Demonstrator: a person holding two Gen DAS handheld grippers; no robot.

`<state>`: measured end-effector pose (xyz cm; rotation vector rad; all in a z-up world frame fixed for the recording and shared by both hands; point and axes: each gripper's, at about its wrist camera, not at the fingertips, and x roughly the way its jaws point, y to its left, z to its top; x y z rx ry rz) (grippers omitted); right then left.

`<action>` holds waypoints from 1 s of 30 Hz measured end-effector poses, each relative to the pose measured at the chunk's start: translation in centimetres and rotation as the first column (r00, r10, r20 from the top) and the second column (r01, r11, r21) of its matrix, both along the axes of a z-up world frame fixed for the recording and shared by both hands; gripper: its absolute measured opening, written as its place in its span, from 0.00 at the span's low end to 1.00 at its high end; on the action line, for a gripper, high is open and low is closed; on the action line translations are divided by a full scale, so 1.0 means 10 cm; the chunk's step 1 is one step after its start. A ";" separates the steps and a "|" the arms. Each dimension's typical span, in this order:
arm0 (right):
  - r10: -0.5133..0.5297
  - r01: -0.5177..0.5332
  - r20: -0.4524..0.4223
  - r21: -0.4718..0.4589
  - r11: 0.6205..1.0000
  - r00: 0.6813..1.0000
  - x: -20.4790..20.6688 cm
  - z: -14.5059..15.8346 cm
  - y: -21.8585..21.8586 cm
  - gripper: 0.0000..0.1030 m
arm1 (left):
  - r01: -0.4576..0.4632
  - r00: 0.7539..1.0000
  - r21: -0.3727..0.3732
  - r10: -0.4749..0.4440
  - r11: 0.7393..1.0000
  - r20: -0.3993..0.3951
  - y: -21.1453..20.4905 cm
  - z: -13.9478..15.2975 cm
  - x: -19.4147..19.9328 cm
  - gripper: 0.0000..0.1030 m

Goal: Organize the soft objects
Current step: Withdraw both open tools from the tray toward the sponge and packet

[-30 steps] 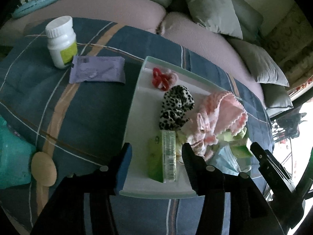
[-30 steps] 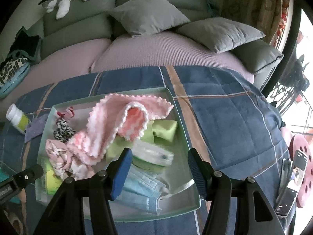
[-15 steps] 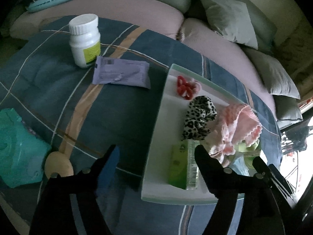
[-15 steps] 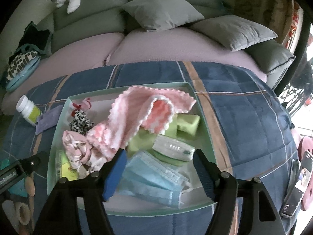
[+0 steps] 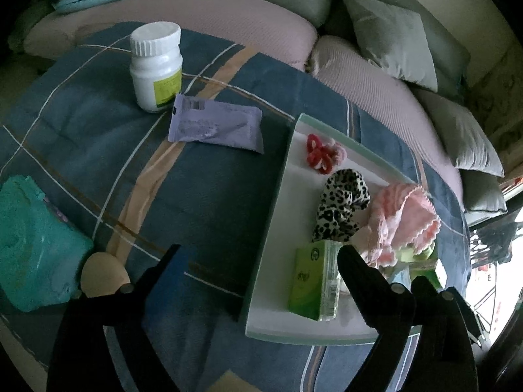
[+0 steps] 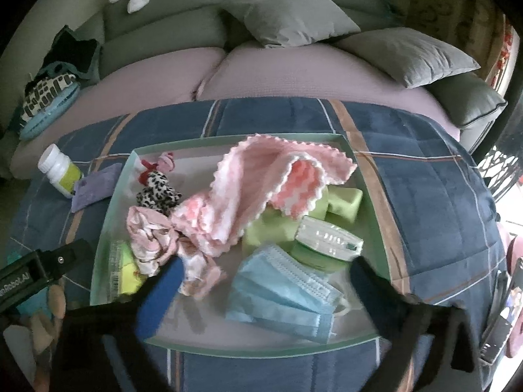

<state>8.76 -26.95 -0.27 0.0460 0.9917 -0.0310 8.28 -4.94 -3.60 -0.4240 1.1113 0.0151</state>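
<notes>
Both tools, left tool (image 5: pixel 258 261) and right tool (image 6: pixel 264 274), have just been spreading apart, nothing between them; pinch the limp, light blue mask (image 6: pixel 281 294) low centre in the tray (image 6: pixel 376 215) by its pleated middle.

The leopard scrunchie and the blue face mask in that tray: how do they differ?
The leopard scrunchie is bunched and spotted black on white; the face mask is flat, pleated and plain blue. The scrunchie lies near the tray's far left corner, close to the red hair ties; the mask lies at the near edge, by the right gripper. Both are soft and rest inside the tray.
</notes>
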 end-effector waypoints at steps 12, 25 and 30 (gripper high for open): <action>-0.016 0.014 0.016 0.117 0.993 1.000 0.00 0.04 -0.02 1.00 | -0.034 0.998 0.041 0.032 0.999 0.061 0.12 0.13 -0.04 1.00; 0.084 -0.102 0.092 0.215 0.971 0.992 -0.06 0.22 0.23 1.00 | -0.019 0.992 0.164 -0.002 0.986 0.130 0.50 0.71 -0.25 1.00; 0.192 -0.206 0.084 0.203 0.957 0.978 -0.08 0.23 0.64 1.00 | -0.064 0.994 0.229 0.041 0.971 0.103 0.85 0.85 -0.22 1.00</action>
